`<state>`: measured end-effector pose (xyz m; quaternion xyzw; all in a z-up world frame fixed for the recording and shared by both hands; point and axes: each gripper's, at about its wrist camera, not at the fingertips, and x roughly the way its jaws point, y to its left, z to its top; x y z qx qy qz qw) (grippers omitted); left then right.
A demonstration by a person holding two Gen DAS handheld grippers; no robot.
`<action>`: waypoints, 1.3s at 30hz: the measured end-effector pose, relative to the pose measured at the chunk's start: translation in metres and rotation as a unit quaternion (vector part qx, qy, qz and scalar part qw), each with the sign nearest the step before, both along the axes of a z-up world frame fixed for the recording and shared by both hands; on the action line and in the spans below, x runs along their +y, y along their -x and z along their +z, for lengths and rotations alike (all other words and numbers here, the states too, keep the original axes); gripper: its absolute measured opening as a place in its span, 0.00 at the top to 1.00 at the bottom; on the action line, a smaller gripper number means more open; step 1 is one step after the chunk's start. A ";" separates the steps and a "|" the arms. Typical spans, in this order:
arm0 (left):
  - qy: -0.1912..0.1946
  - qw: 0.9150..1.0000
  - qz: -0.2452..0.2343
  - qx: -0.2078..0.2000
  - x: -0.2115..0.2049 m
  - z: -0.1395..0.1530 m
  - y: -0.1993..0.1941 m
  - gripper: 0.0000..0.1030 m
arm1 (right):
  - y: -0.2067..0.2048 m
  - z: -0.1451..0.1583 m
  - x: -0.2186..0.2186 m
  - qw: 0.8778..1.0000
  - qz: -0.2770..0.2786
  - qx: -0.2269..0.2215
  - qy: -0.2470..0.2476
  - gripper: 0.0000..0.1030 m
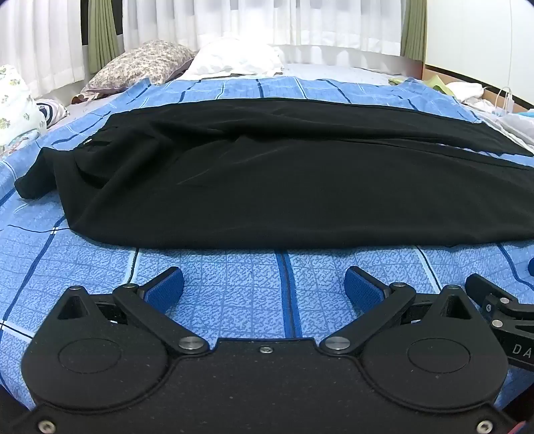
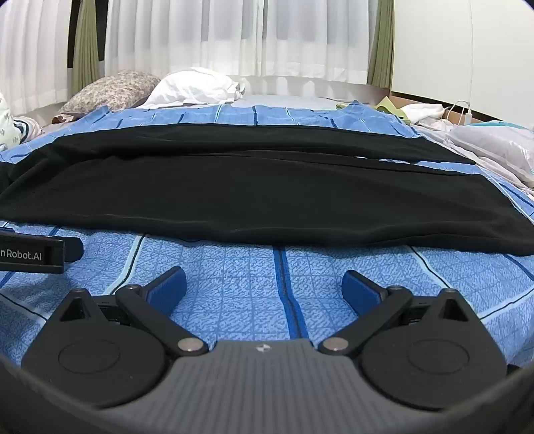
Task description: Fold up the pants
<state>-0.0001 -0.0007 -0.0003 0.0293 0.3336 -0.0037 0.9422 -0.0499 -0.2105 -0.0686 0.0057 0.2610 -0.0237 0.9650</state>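
Black pants (image 1: 273, 180) lie spread flat across a blue checked bedsheet (image 1: 233, 277), waist end at the left, legs running off to the right. They also show in the right wrist view (image 2: 267, 197). My left gripper (image 1: 263, 283) is open and empty, low over the sheet just short of the pants' near edge. My right gripper (image 2: 263, 283) is open and empty, likewise just short of the near edge. Part of the right gripper shows at the right edge of the left wrist view (image 1: 500, 307), and the left gripper's finger shows at the left edge of the right wrist view (image 2: 40, 250).
A floral pillow (image 1: 140, 63) and a white pillow (image 1: 237, 56) lie at the bed's far end by the white curtains (image 1: 300, 23). Loose cloths and a plastic bag (image 2: 494, 143) lie at the right. A patterned bundle (image 1: 16, 103) sits at the left.
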 end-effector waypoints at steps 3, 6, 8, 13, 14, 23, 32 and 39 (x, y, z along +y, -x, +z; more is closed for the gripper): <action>0.007 1.000 0.000 0.002 0.001 0.000 0.000 0.00 | 0.000 0.000 0.000 1.000 0.001 0.000 0.001 0.00; 0.007 1.000 0.000 0.002 0.001 0.000 0.000 0.00 | 0.000 0.000 0.000 1.000 0.000 0.000 0.002 0.00; 0.006 1.000 0.000 0.002 0.000 0.000 0.000 0.00 | 0.000 0.000 0.000 1.000 0.000 0.000 0.002 0.00; 0.007 1.000 0.000 0.002 0.001 0.000 0.000 0.00 | 0.000 0.000 0.000 1.000 0.001 0.001 0.003 0.00; 0.007 1.000 0.000 0.002 0.001 0.000 0.000 0.00 | 0.000 0.000 0.000 1.000 0.001 0.000 0.003 0.00; 0.006 1.000 0.000 0.002 0.001 0.000 0.000 0.00 | 0.001 0.000 0.000 1.000 0.001 0.000 0.004 0.00; 0.006 1.000 0.000 0.001 0.001 0.000 0.000 0.00 | 0.001 0.000 0.000 1.000 0.001 0.000 0.004 0.00; 0.005 1.000 0.000 0.001 0.001 0.000 0.000 0.00 | 0.001 0.000 0.000 1.000 0.001 0.000 0.004 0.00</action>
